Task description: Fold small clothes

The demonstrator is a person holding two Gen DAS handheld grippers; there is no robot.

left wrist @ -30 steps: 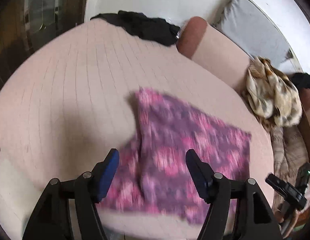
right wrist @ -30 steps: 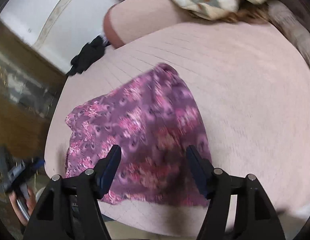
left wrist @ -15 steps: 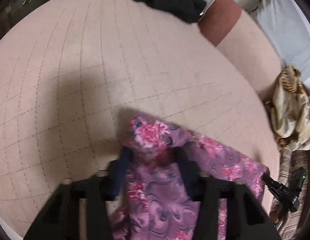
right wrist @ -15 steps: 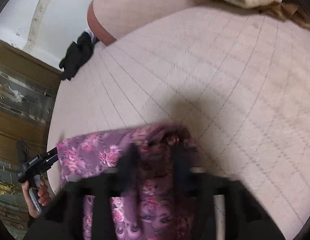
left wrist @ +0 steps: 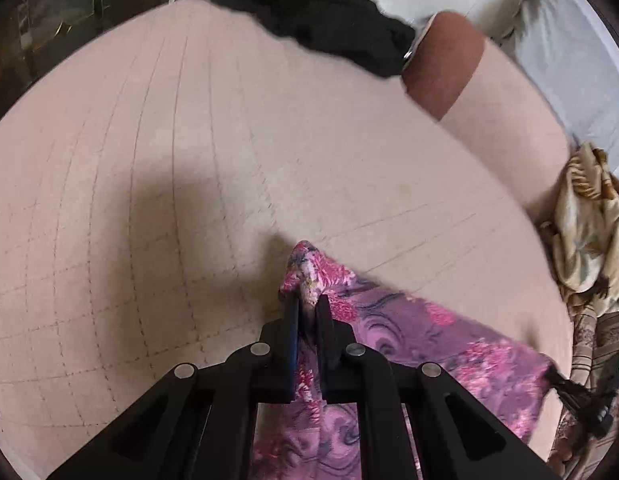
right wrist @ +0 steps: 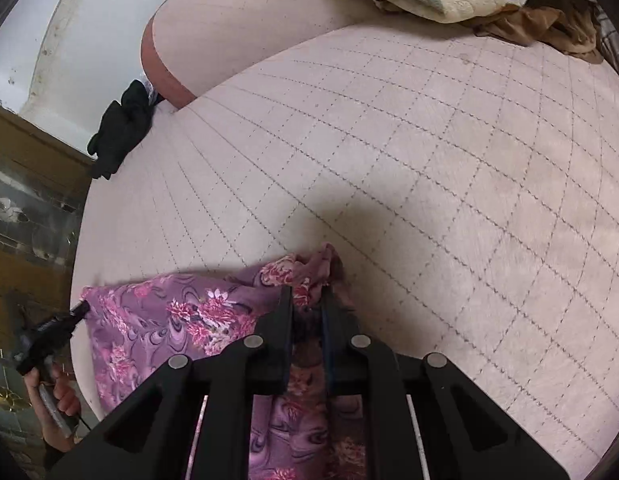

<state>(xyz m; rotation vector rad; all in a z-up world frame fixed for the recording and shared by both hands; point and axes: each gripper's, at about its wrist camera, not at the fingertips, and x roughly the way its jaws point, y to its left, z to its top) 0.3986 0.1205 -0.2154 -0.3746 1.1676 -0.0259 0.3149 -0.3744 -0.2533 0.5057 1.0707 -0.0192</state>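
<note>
Purple floral garment [left wrist: 429, 344] lay on the pink quilted surface [left wrist: 189, 160], lower centre to lower right of left wrist frame; lower left to centre in right wrist frame [right wrist: 169, 320]. Its top edge ran as a taut line between the two grips, long axis approx. crosswise. Left gripper [left wrist: 307, 312] was closed to a narrow gap on one far corner, fabric bunched above its tips. Right gripper [right wrist: 307, 308] was likewise pinched narrow on the opp. corner. Each gripper held its own corner, neither nearer. Judgement: the rest of the cloth lay below the grippers, toward the frames' bottom, so the fold likely runs that way. Black clothing [left wrist: 329, 20] at upper centre, patterned blanket [left wrist: 589, 216] at right edge, both well apart.
</note>
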